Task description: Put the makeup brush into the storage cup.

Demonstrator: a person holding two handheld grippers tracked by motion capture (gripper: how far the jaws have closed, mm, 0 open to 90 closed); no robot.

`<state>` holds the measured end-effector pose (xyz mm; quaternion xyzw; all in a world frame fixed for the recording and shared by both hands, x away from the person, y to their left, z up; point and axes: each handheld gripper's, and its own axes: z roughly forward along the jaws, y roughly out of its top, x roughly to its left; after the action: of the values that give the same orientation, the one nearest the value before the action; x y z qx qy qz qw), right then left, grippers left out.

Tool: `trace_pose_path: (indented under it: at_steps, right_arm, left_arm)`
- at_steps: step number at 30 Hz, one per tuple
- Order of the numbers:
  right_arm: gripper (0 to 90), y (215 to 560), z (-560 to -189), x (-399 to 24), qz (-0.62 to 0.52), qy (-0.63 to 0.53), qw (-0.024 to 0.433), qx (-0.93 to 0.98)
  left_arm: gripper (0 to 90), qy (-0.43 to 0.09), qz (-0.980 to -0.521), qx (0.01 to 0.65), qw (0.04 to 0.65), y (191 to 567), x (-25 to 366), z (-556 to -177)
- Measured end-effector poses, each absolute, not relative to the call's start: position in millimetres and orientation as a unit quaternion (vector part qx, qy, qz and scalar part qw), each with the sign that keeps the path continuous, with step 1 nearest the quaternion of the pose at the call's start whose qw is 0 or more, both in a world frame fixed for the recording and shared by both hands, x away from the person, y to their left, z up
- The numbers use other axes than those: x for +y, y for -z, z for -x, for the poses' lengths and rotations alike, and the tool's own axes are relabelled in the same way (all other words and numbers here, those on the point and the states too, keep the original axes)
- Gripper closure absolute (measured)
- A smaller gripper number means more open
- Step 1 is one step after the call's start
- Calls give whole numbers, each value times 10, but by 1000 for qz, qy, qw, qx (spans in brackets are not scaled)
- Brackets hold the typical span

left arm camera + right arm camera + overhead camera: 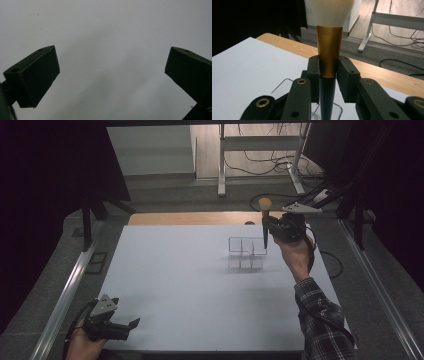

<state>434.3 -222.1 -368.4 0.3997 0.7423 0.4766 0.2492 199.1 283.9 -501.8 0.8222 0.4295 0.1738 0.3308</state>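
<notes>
We count one makeup brush with a gold metal ferrule, black handle and pale bristles (329, 47), one clear plastic compartmented organizer (247, 252), and two black two-jaw grippers: left (131, 326), right (266, 222).

The makeup brush (329, 50), gold ferrule, dark handle, pale bristles up top, is standing upright with its handle tip hanging over the clear acrylic organizer (246, 251).
</notes>
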Motion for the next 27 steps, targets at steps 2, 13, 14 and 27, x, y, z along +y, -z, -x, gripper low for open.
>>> trace_pose_path:
  at_steps: [2, 13, 14, 27]
  right_arm:
    - [728, 3693, -4363, -2209, -400, -478, 251, 741]
    - [728, 3715, -4447, -2178, -402, -482, 255, 736]
    - [727, 3716, -4460, -2174, -402, -482, 254, 736]
    - [727, 3722, -4534, -2142, -401, -481, 258, 735]
  left_arm:
    - [0, -174, -822, 429, 331, 5018, 2839, -1991]
    - [0, -175, -821, 429, 333, 5014, 2841, -1989]
    - [0, -175, -821, 429, 333, 5014, 2841, -1989]
    - [0, -175, -821, 429, 334, 5014, 2841, -1988]
